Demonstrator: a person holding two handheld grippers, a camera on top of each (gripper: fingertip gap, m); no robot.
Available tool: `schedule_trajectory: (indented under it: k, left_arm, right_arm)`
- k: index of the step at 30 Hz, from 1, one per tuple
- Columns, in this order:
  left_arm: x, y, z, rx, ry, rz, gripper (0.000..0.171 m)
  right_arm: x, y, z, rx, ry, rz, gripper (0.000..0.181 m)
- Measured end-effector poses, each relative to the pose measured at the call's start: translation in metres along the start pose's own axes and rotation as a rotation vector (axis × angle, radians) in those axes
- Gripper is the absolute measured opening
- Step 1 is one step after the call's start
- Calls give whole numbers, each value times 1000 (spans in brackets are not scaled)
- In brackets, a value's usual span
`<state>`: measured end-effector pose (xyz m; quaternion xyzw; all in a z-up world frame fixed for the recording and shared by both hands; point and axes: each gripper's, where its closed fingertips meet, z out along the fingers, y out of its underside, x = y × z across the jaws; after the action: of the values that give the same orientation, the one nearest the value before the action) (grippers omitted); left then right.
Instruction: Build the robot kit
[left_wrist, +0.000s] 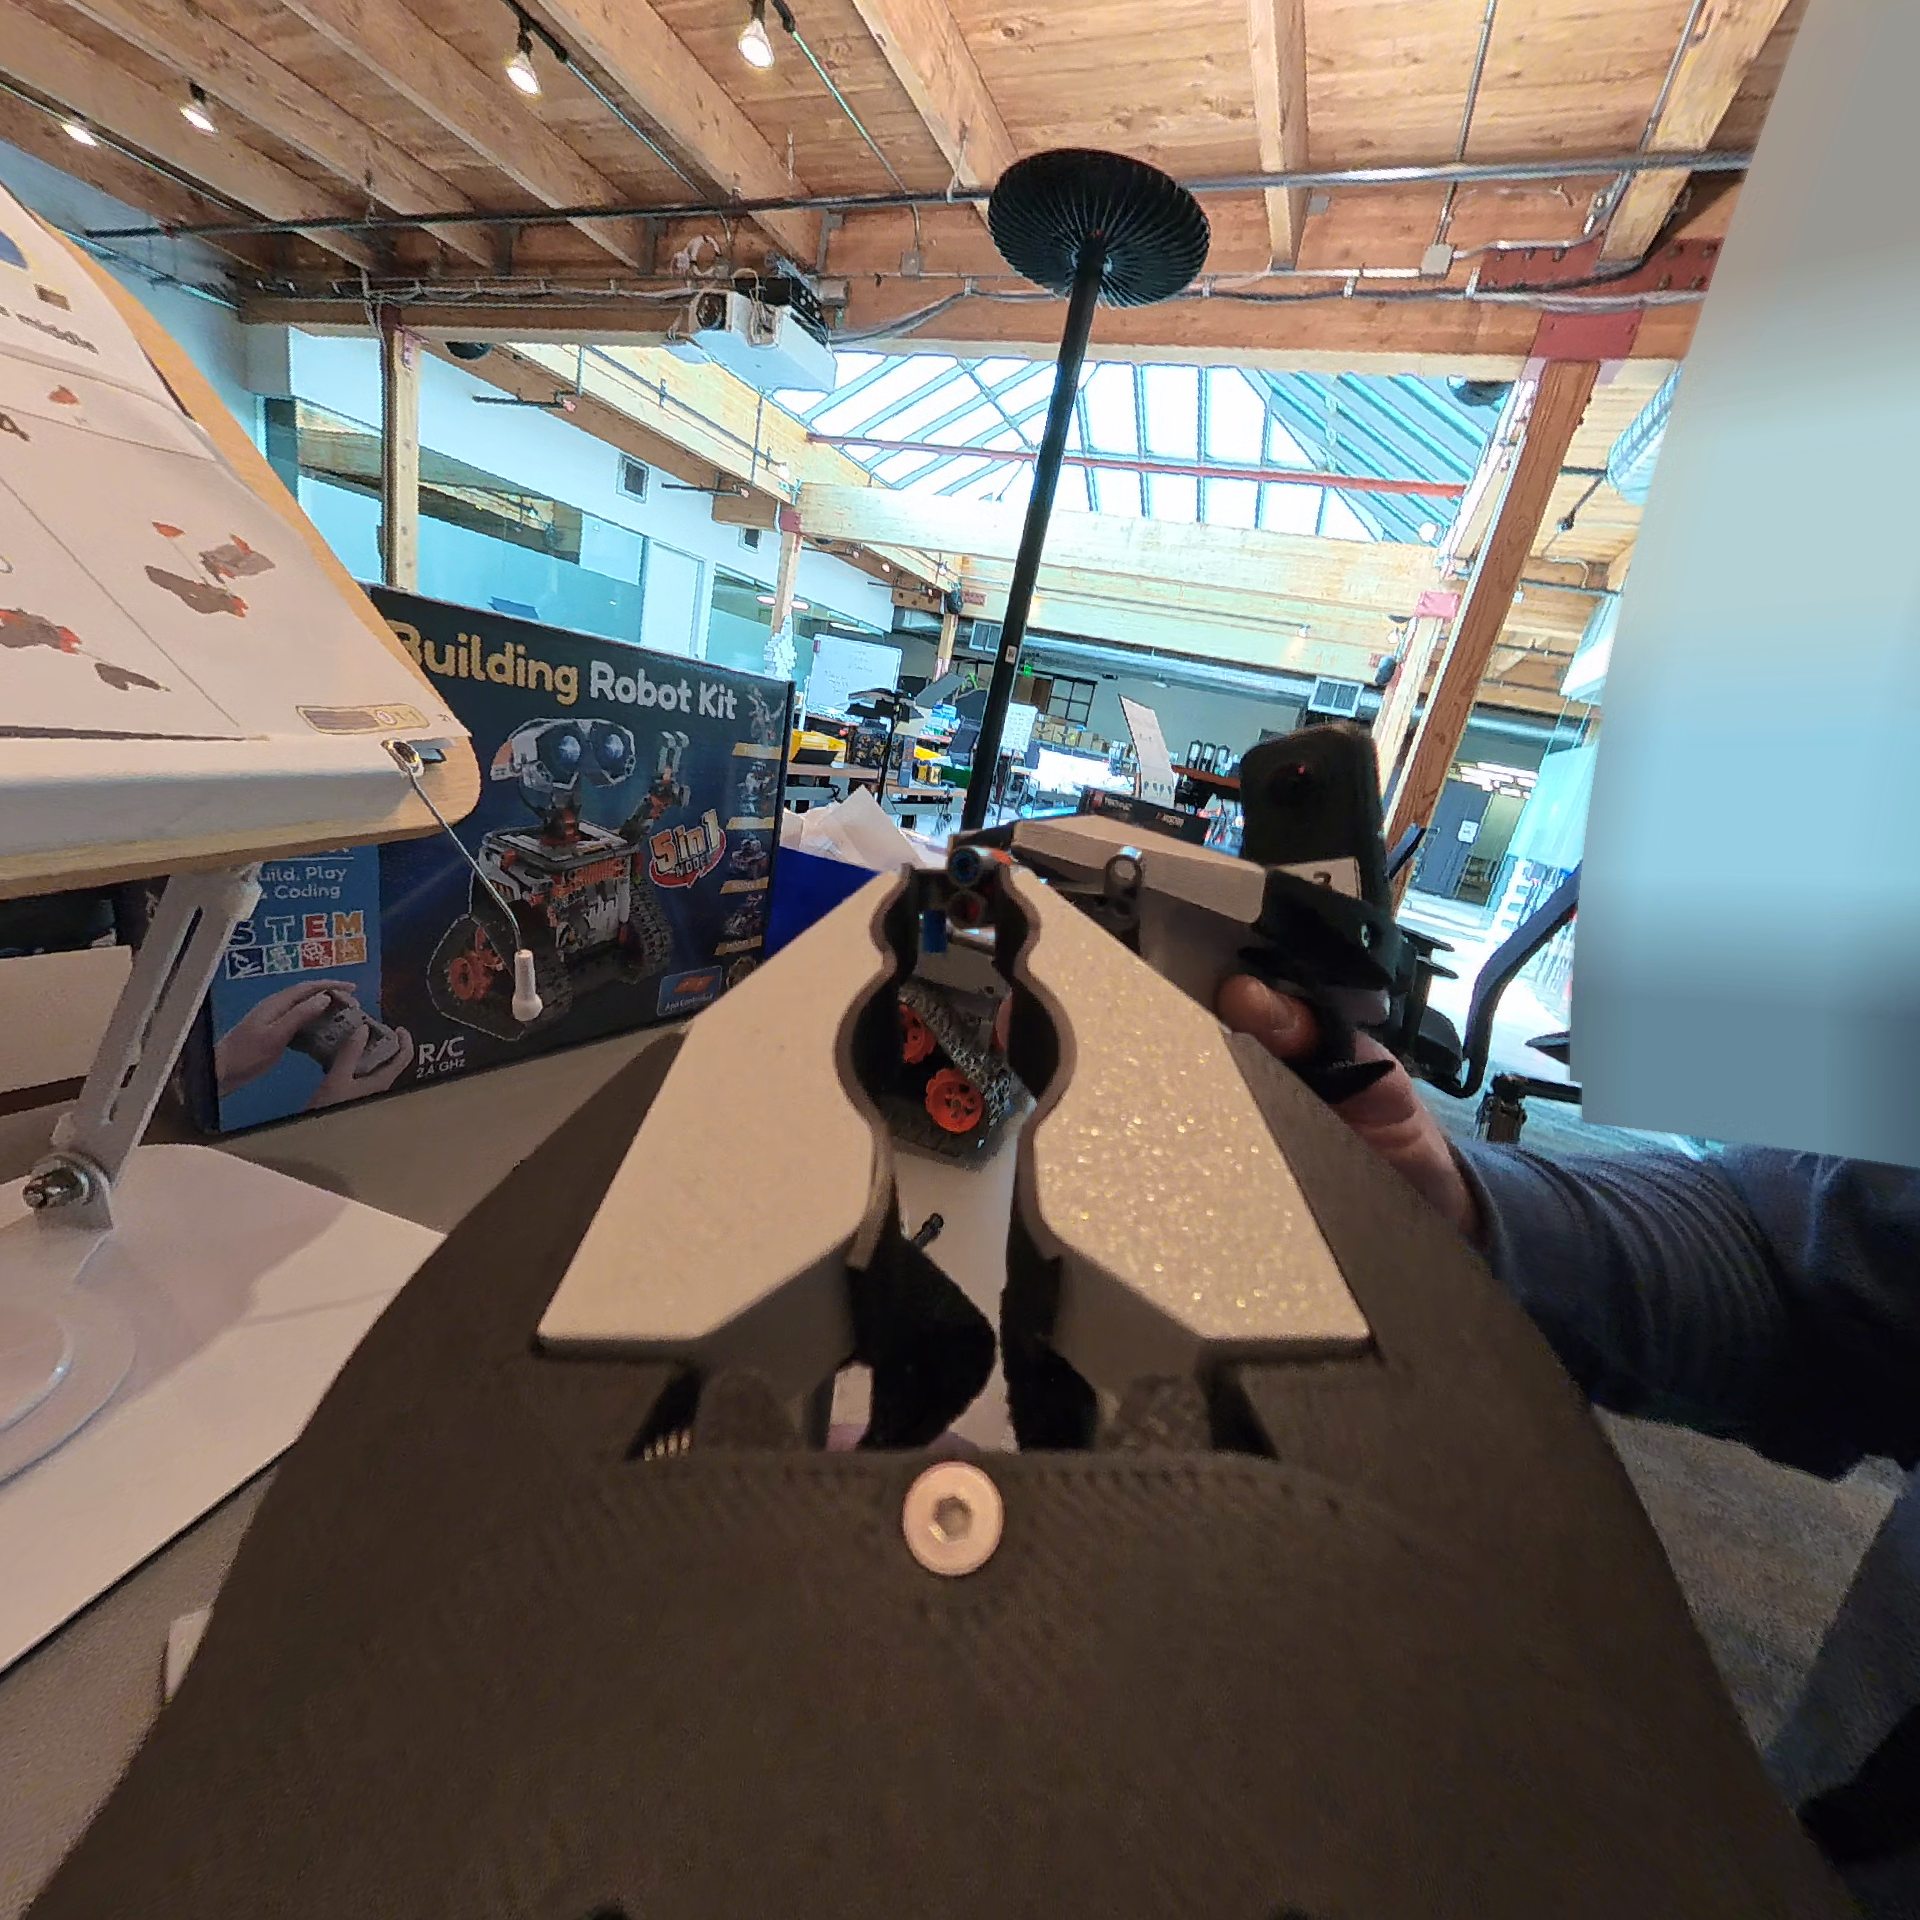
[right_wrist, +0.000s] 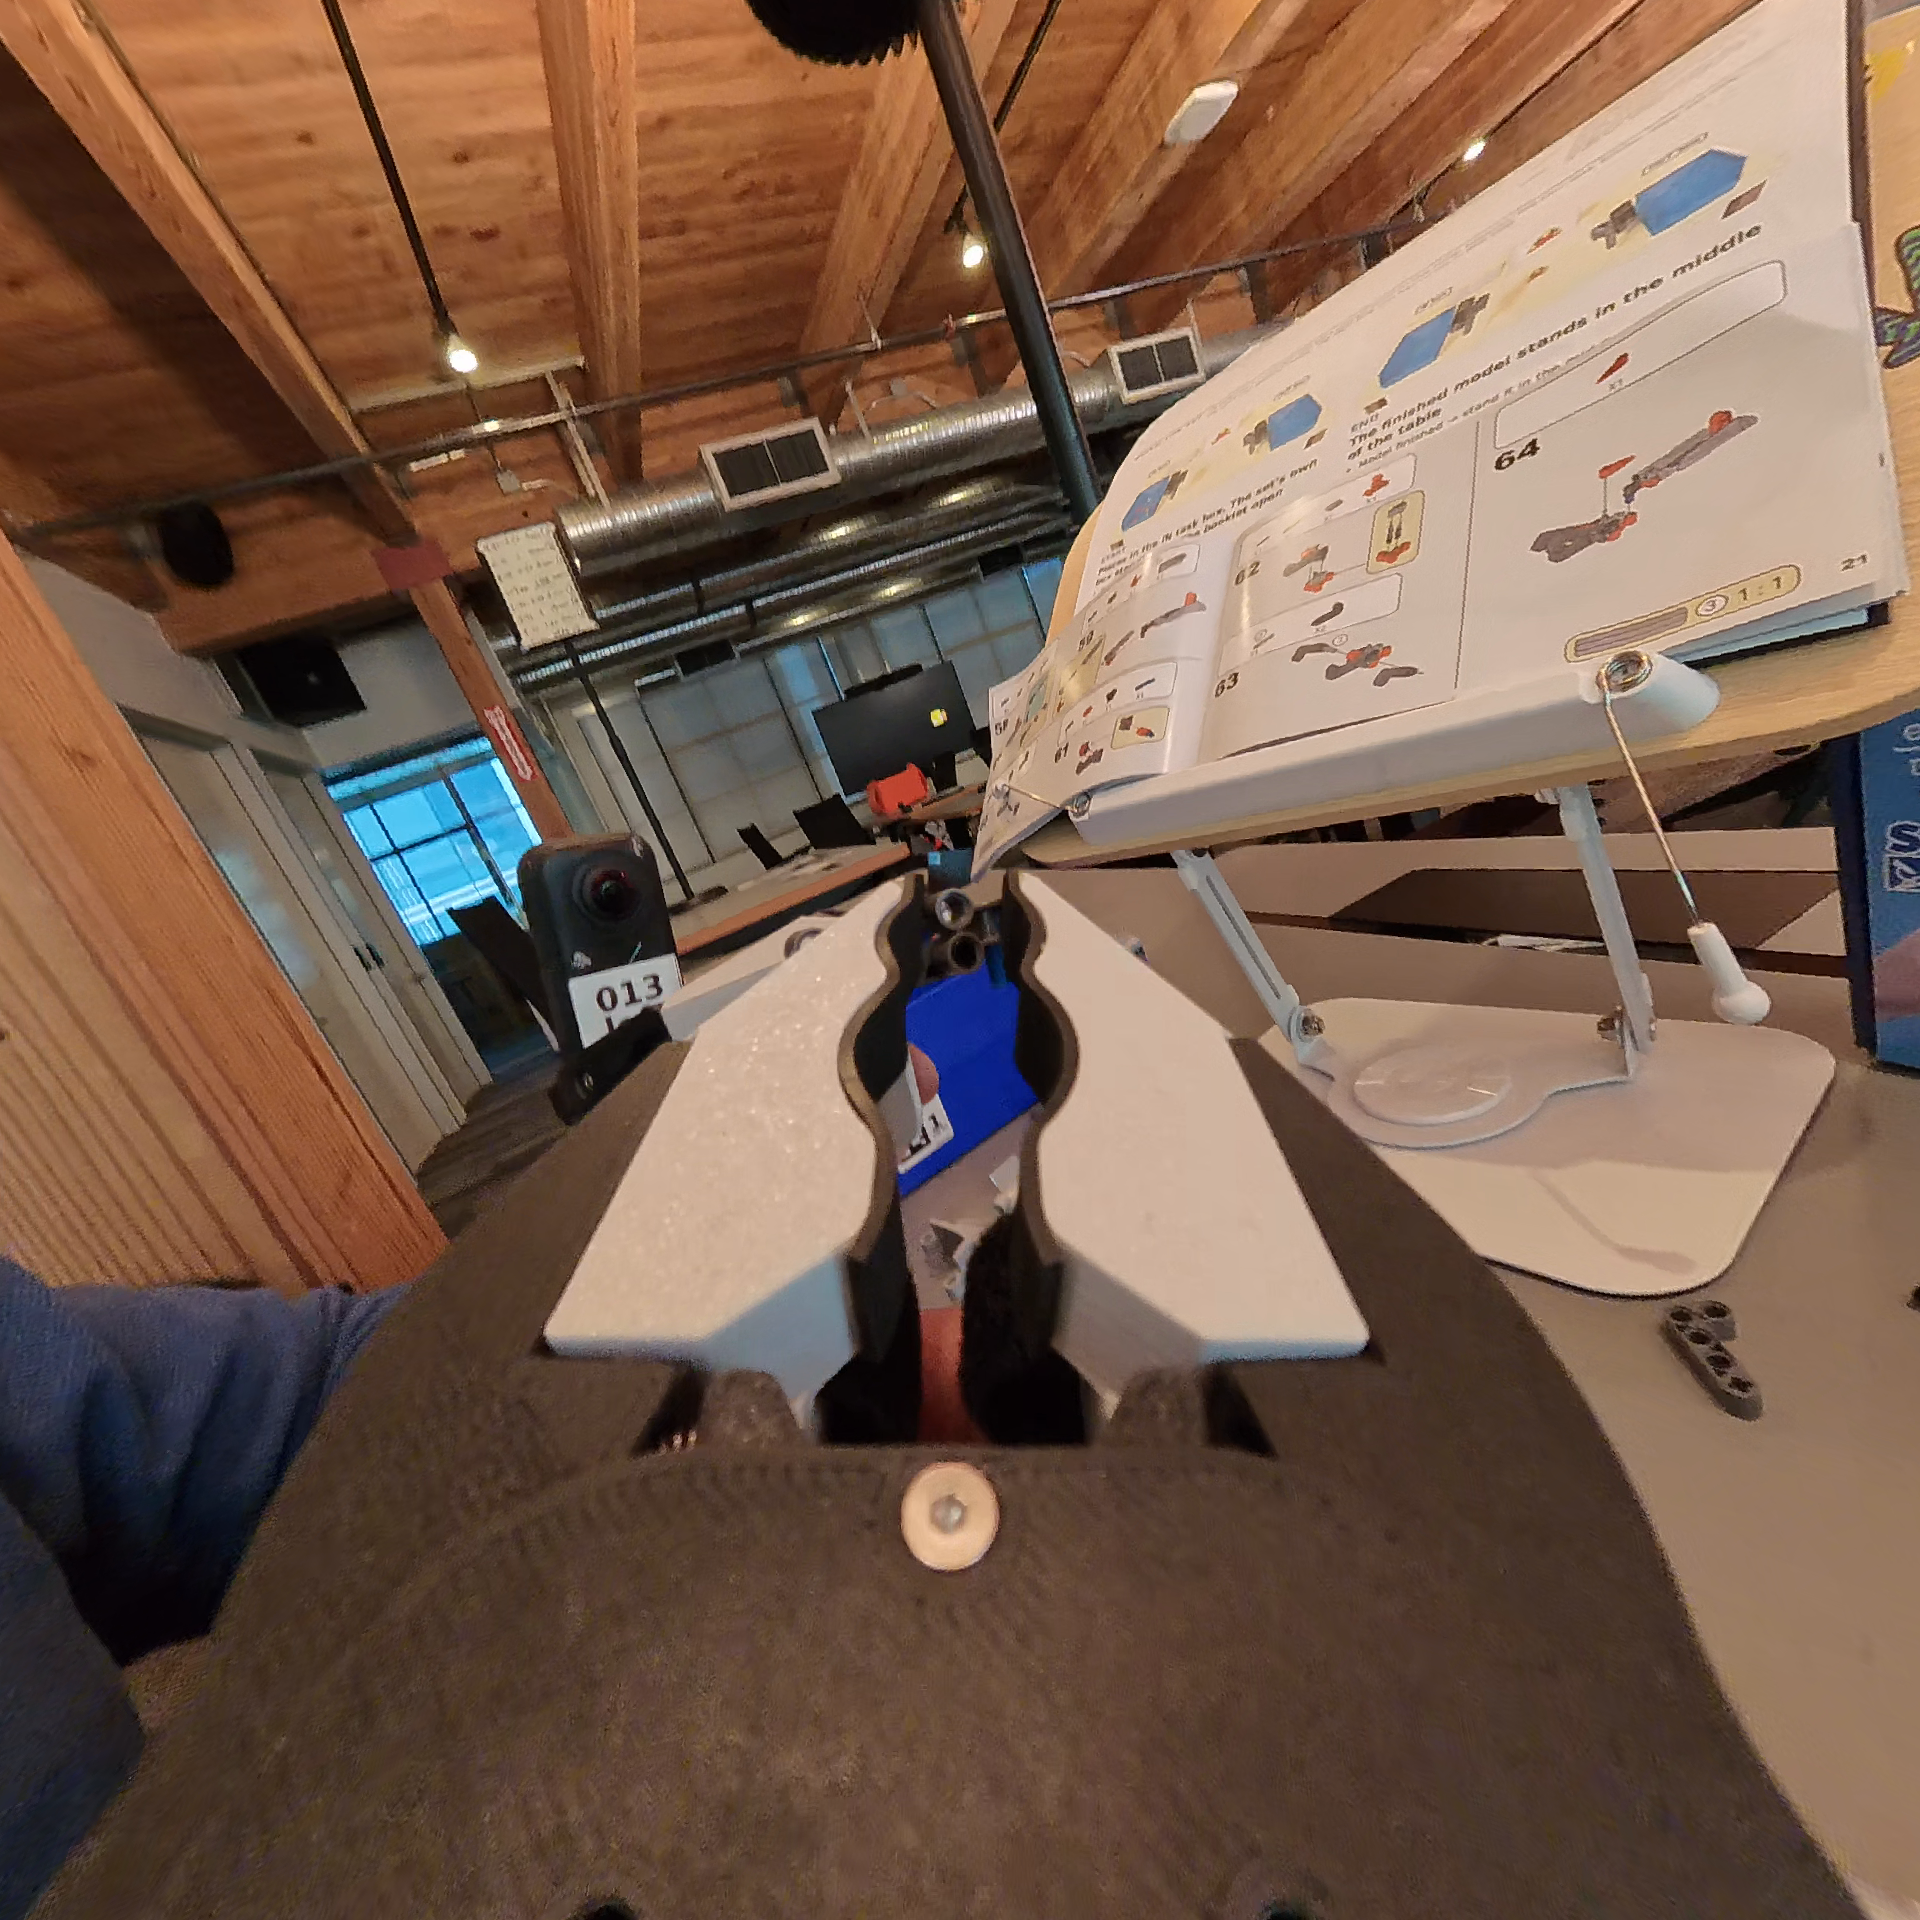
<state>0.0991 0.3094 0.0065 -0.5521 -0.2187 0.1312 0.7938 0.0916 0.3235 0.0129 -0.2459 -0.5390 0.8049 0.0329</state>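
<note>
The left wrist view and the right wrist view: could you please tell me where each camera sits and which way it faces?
Left wrist view: sits behind the left gripper, faces forward and upward past a small brick piece at its tips to the kit box; the right gripper, a hand and a blue sleeve show.
Right wrist view: sits behind the right gripper, faces the book stand; a sleeve shows.
Shared: book stand, black pole.

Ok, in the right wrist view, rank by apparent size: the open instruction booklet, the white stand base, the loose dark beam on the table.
1. instruction booklet, largest as it looks.
2. white stand base, though nearer, so its true size against the booklet is unsure.
3. dark beam, clearly smallest.
</note>
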Motion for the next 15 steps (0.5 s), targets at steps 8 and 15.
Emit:
schedule_trajectory:
  k: [8,15]
  left_arm:
    - [0,-7,4,55,-5,-65,12]
    - [4,-8,4,46,15,-57,12]
  right_arm:
    - [-1,-11,4,76,4,43,13]
    - [-2,-12,2,78,-10,42,12]
